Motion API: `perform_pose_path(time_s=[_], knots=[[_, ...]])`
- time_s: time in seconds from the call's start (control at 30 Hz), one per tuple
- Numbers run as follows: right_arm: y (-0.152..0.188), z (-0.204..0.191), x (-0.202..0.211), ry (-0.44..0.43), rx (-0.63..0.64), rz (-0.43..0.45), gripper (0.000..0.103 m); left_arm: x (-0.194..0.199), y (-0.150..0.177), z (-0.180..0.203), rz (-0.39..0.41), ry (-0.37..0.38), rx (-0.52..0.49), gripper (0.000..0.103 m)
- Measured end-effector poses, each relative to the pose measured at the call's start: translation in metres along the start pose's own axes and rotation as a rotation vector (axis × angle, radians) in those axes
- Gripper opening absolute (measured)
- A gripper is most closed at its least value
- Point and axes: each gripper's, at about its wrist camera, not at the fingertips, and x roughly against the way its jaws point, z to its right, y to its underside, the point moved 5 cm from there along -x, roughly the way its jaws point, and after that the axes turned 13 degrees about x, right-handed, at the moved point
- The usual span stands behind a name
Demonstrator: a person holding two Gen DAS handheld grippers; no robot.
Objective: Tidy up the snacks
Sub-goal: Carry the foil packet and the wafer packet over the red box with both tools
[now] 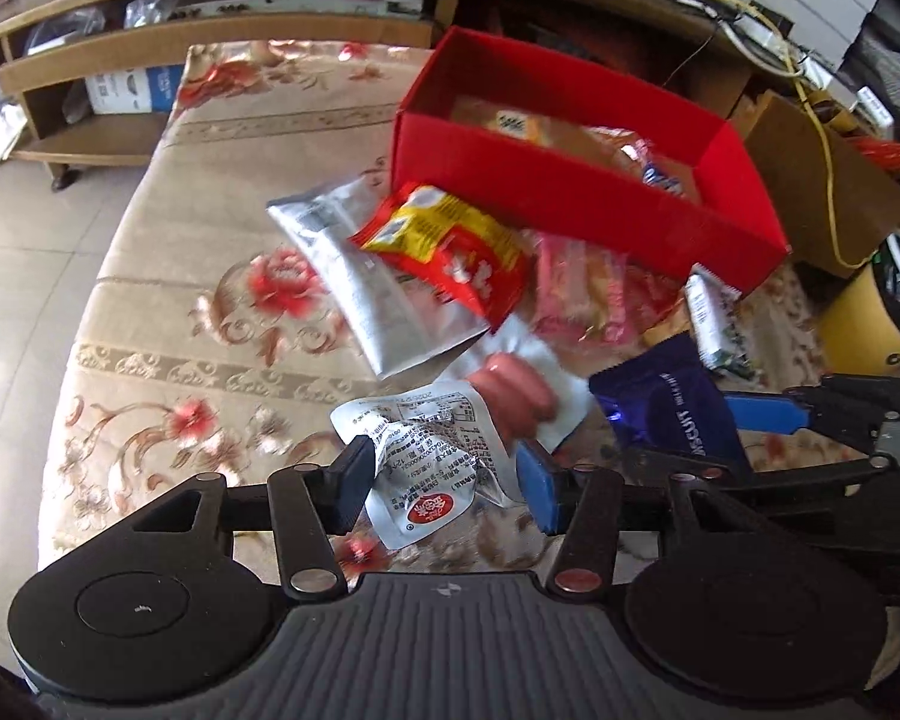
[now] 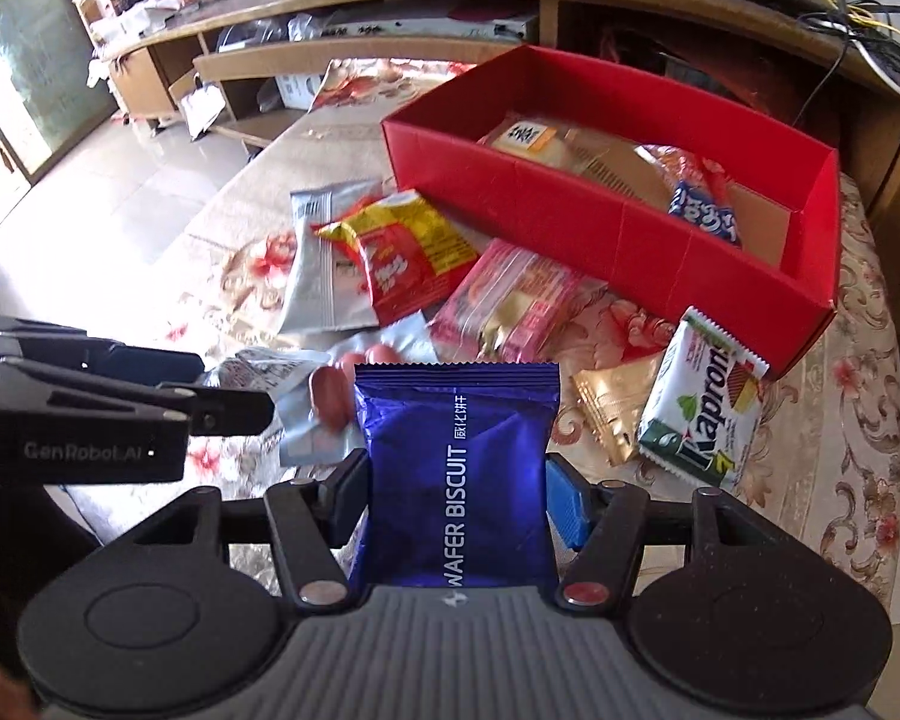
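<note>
Right now the left gripper (image 1: pixel 444 480) is pinching a crumpled silver sachet (image 1: pixel 432 462) between its pads, and the right gripper (image 2: pixel 456 501) is clamping a blue wafer biscuit pack (image 2: pixel 456 480) across its width. Both packs are hanging just on the near side of the red box (image 2: pixel 600 222), which is sitting open on the floral cloth (image 1: pixel 180 312). Inside the red box, a tan-labelled pack (image 2: pixel 525 141) and a blue-and-white wrapper (image 2: pixel 705 213) are lying on the bottom. Against the box's near wall, a red-and-yellow packet (image 2: pixel 393 252) is overlapping a flat silver pouch (image 2: pixel 318 264), with a pink pack (image 2: pixel 510 306) beside them. Near the box's right front corner, a white Kaproni bar (image 2: pixel 699 402) and a gold wrapper (image 2: pixel 612 402) are resting on the cloth. Something reddish, possibly sausages in clear wrap (image 2: pixel 330 396), is lying near the box too, though blur is making that uncertain.
</note>
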Motion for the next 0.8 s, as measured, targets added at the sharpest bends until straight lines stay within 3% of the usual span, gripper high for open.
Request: perform_pose_path(time_s=[0.3,0.8], knots=[[-0.017,0.017,0.013,0.024,-0.057,0.053,0.059,0.006,-0.021,0.019,0.048,0.056,-0.012,0.059],[-0.063,0.076,0.026,0.104,-0.2,0.136,0.059,-0.001,-0.086,0.062,0.144,0.112,-0.056,0.059]])
